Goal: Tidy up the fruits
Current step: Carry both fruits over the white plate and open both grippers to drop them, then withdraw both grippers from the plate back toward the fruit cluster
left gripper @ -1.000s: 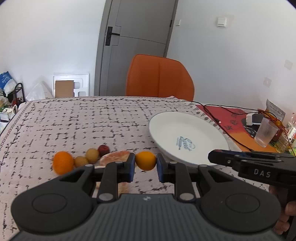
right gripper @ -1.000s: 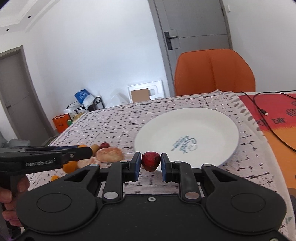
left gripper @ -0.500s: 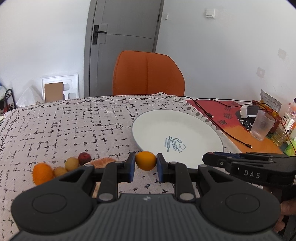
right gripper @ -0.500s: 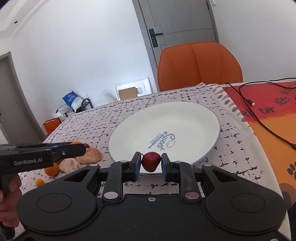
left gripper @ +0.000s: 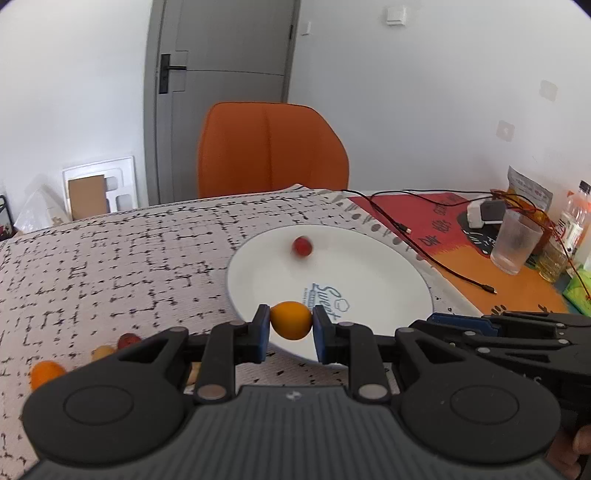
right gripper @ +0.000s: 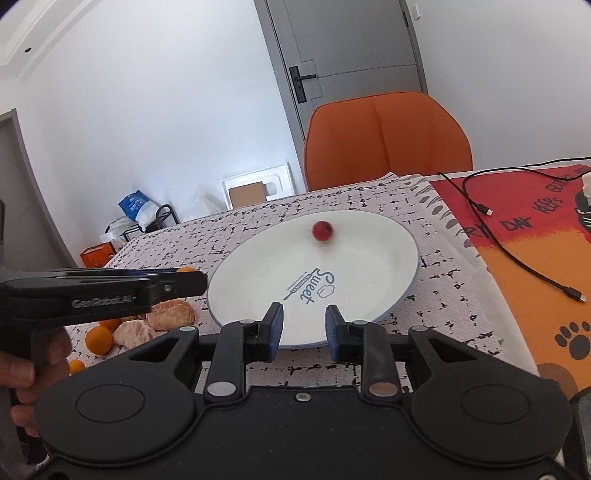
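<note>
Patterned tablecloth point(left gripper: 110, 258), blurred red fruit point(left gripper: 302, 246) on plate point(left gripper: 369, 266), left gripper point(left gripper: 290, 326) fingers clamping orange fruit point(left gripper: 291, 319), right gripper point(right gripper: 303, 325) fingers opening, empty.

Home dining room: table under a white black-patterned cloth point(left gripper: 110, 266), orange upholstered chair point(left gripper: 271, 147) pushed to it, grey panelled door with black handle point(left gripper: 221, 85), white wall switch point(left gripper: 395, 14), clear plastic cup point(left gripper: 515, 243), black charging cable point(right gripper: 517, 258), bags on the floor.
</note>
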### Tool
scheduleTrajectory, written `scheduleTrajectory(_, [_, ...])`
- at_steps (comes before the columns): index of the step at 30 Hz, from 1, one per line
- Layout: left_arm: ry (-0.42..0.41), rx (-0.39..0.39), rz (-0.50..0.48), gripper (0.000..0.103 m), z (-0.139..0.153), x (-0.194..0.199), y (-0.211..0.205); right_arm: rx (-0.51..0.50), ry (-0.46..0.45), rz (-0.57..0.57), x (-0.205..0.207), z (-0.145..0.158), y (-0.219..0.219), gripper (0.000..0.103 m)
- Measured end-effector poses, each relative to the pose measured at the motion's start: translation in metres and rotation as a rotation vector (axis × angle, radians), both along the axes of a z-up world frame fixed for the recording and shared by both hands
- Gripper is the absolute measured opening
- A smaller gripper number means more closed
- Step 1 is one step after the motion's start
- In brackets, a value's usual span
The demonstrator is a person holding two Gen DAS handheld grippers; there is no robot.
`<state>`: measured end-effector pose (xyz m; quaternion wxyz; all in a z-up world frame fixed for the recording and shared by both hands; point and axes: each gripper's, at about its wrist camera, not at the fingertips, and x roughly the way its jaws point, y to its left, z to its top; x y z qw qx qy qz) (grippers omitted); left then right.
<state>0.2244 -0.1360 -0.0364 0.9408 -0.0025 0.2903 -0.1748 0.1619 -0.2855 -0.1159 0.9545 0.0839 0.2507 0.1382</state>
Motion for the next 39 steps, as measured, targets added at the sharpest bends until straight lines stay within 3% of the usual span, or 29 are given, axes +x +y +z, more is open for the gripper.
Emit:
scheduleTrajectory(13, [0.029, -0.004, -0.009, 0.028, -0.004, 0.006, -0.016, 0.010, -0.002, -0.055, -0.012, 0.001, -0.014, 0.027])
scheduleTrajectory(16, [0.030, -0.005, 0.002, 0.034, -0.002, 0.003, -0.011, 0.011, 0.002, -0.054, -0.012, -0.001, -0.013, 0.027])
scheduleTrajectory(20, [0.019, -0.019, 0.027, 0.051, 0.002, -0.003, 0.000, 0.012, 0.002, -0.050, -0.013, 0.000, -0.010, 0.029])
scheduleTrajectory(24, [0.014, -0.030, 0.053, 0.057, 0.005, -0.009, 0.011, 0.009, 0.001, -0.049, -0.015, 0.001, -0.007, 0.033])
scheduleTrajectory(27, [0.011, -0.030, 0.077, 0.064, 0.008, -0.014, 0.019, 0.008, -0.006, -0.048, -0.016, 0.003, -0.003, 0.042])
scheduleTrajectory(29, [0.002, -0.034, 0.089, 0.075, 0.009, -0.018, 0.024, 0.005, -0.018, -0.055, -0.018, 0.005, 0.001, 0.058])
scheduleTrajectory(32, [-0.024, -0.043, 0.110, 0.087, 0.013, -0.024, 0.032, -0.001, -0.041, -0.061, -0.021, 0.007, 0.006, 0.066])
scheduleTrajectory(37, [-0.032, -0.060, 0.159, 0.094, 0.018, -0.031, 0.048, 0.011, -0.080, -0.056, -0.023, 0.010, 0.012, 0.095])
scheduleTrajectory(39, [-0.038, -0.056, 0.170, 0.096, 0.019, -0.034, 0.054, 0.011, -0.096, -0.055, -0.023, 0.011, 0.015, 0.100])
